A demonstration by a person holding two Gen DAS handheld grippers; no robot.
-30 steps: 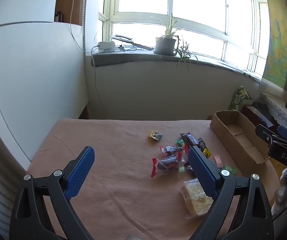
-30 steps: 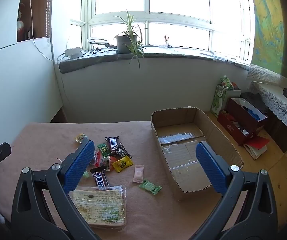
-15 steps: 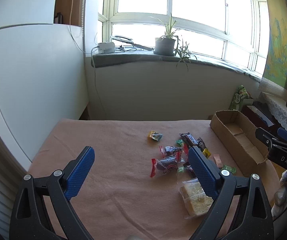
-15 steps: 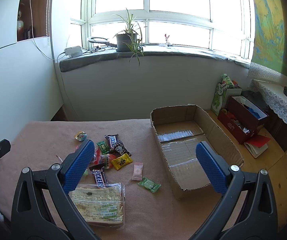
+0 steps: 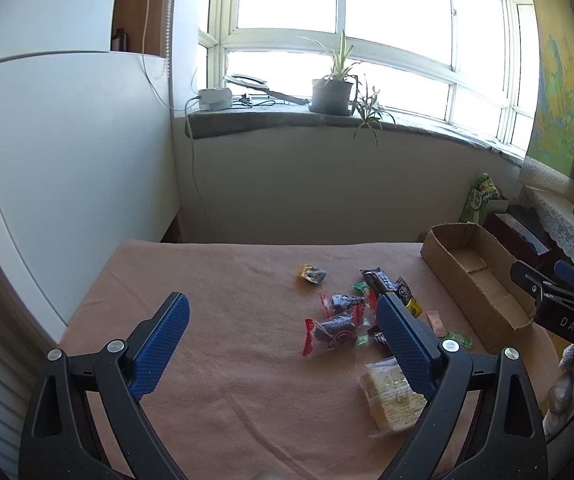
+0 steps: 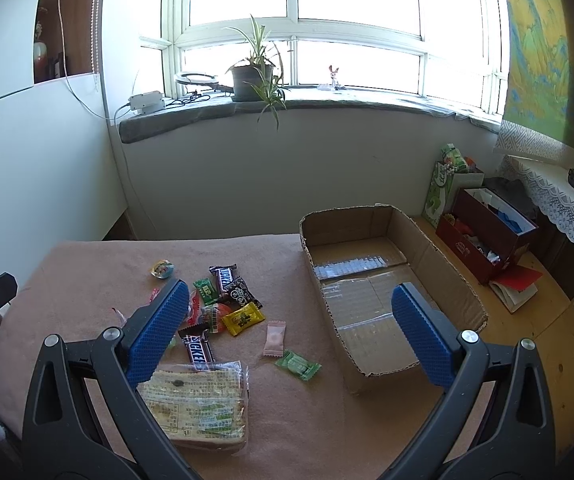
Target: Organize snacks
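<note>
Two handheld grippers were raised above a table covered with a pinkish-brown cloth; the left gripper filled the bottom of its own view with both blue-padded fingers spread wide and nothing between them; the right gripper was likewise spread wide and empty at the bottom of its view. One shallow cardboard box sat at the centre right of the right wrist view, open-topped, with nothing visible inside but strips of clear tape across its floor; in the left wrist view it lay at the right edge. The snacks lay loose on the cloth to the left of the box, none inside it. At the lower left of the right view was one large clear packet of pale crackers, partly hidden by the left finger; just above it lay one dark Snickers bar; a second dark chocolate bar lay higher, beside one small green packet and one black patterned packet; one yellow packet, one pink sachet and one green wrapped sweet lay nearest the box; one round yellow sweet sat apart at the upper left of the group. In the left view two clear wrappers with red ends showed at centre. One potted plant stood on the windowsill at top centre.
</note>
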